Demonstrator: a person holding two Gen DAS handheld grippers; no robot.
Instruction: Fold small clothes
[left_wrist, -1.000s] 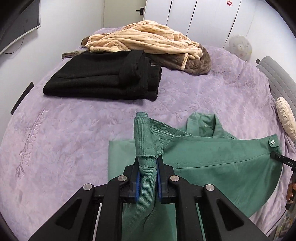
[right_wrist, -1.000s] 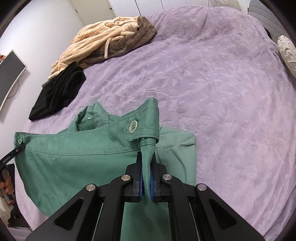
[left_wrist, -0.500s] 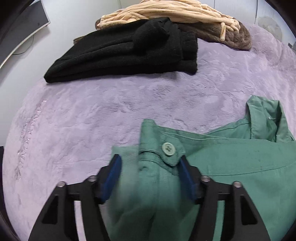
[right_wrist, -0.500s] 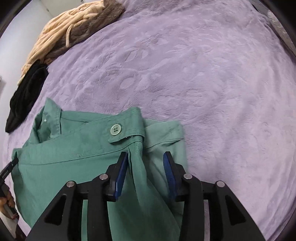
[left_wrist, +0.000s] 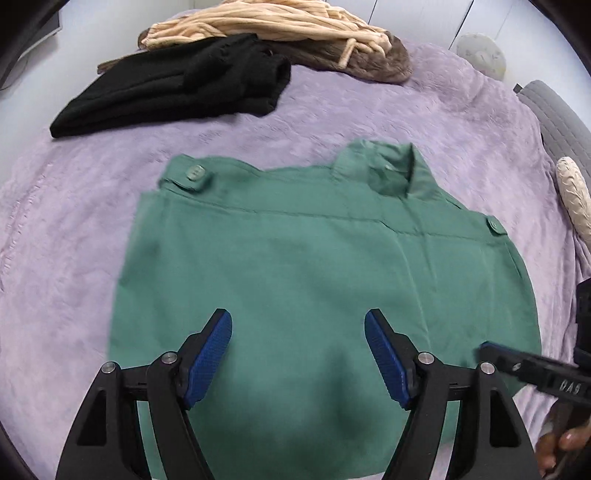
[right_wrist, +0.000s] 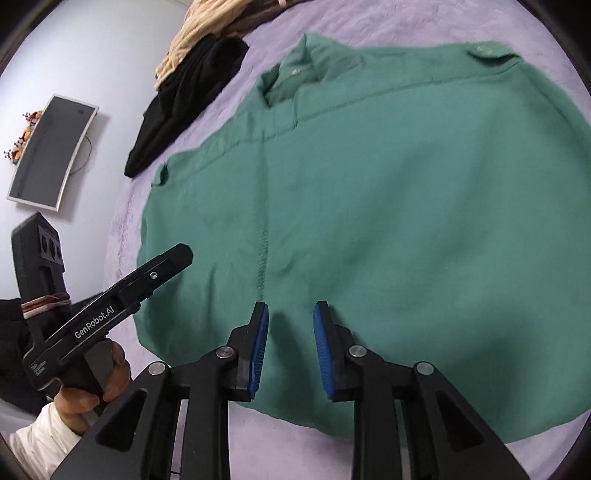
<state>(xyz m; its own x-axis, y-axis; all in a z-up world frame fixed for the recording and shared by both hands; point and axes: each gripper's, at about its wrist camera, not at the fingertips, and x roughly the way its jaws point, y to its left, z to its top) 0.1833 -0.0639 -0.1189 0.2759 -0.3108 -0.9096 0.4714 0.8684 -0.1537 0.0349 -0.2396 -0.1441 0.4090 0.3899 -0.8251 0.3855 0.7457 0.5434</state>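
Only the right wrist view shows the wall monitor (right_wrist: 51, 151) and the hand (right_wrist: 92, 387) carrying the left gripper (left_wrist: 297, 356), whose jaws stand wide, empty above the green shirt (left_wrist: 314, 266). The right gripper (right_wrist: 290, 350) is closing, nothing between its pads. One shirt lies flat on the purple bed (left_wrist: 74, 221), bare bedding on both sides; two other garment piles, black (left_wrist: 173, 85) and beige (left_wrist: 266, 26), sit beyond.
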